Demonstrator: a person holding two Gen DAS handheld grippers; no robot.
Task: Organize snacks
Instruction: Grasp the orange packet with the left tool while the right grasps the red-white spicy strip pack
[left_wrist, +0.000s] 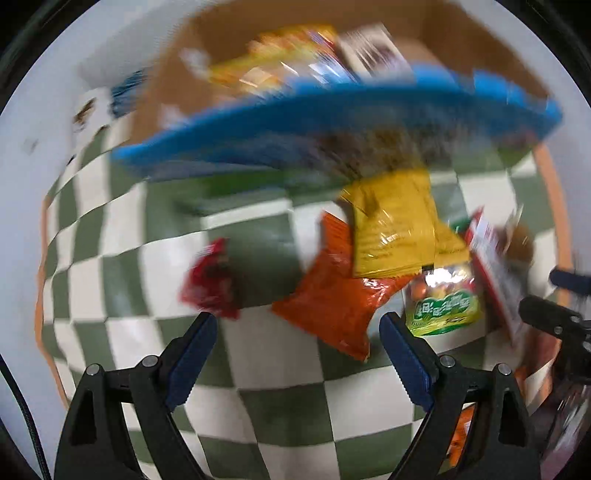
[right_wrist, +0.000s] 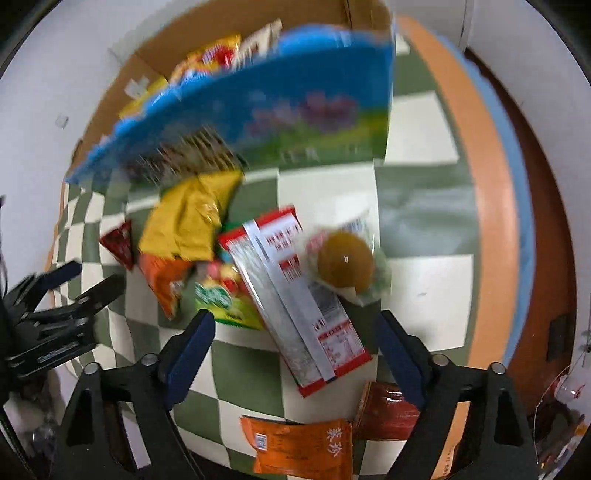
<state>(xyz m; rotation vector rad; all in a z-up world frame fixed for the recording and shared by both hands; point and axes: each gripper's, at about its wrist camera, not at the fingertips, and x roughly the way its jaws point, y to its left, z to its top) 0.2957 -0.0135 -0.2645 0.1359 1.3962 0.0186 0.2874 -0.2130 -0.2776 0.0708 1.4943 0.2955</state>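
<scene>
**Inspector:** Claws first. How do they stand?

**Assistant:** Two in view. The left gripper (left_wrist: 297, 328) has its jaws spread wide, nothing between the pads, only green-and-white checked cloth (left_wrist: 122, 266) below. The right gripper (right_wrist: 295, 328) is likewise apart; the lower end of the red-and-white box (right_wrist: 295, 295) lies in the gap between its fingers, but neither pad presses on it.

**Inspector:** Count the loose snacks.

**Assistant:** Ahead of the left claw: one small red packet (left_wrist: 210, 284) just beyond its left finger, one orange bag (left_wrist: 332, 295) between the fingertips and slightly beyond, one yellow bag (left_wrist: 391, 229) overlapping the orange one further out, one green-labelled packet (left_wrist: 443, 306) beyond its right finger. Near the right claw: the one box, one clear packet with a round brown item (right_wrist: 345, 264) touching the box's far right side, and on the near side one orange flat packet (right_wrist: 303, 446) and one dark red packet (right_wrist: 384, 413), side by side.

**Inspector:** Containers?

**Assistant:** One cardboard box (right_wrist: 110, 110) furthest from both claws, with several packets inside; blur prevents a count. One blue picture panel (right_wrist: 295, 110) stands against its front.
</scene>
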